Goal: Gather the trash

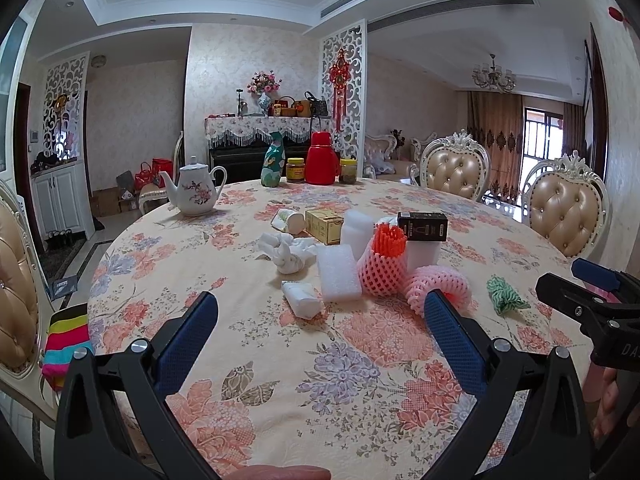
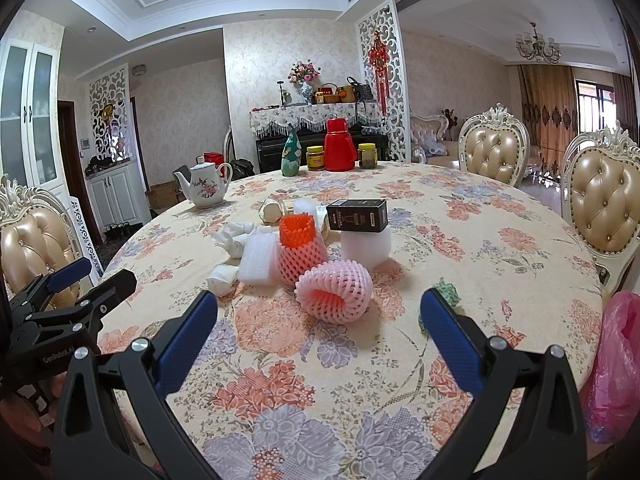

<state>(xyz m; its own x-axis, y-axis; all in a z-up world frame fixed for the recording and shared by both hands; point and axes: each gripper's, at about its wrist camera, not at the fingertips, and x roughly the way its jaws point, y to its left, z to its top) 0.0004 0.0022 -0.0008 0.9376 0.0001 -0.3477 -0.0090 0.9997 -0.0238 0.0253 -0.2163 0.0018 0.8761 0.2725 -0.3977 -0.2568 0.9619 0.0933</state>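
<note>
On bench (image 2: 500, 280) centre: trash pile, pink foam net (image 2: 335, 297) nearest, black box (image 2: 357, 216) atop foam block (image 2: 366, 249) (wobbly). Left hand-held gripper (image 1: 320, 320) & right hand-held gripper (image 2: 318, 316) both spread, empty. Risk: nudging block topples box; net may squash and slip out.

Matt woven tablecloth (image 2: 360, 380), glossy ceramic teapot (image 2: 206, 184) — soft foam netting (image 2: 334, 292), textured rubbery gripper pads (image 2: 186, 344)
</note>
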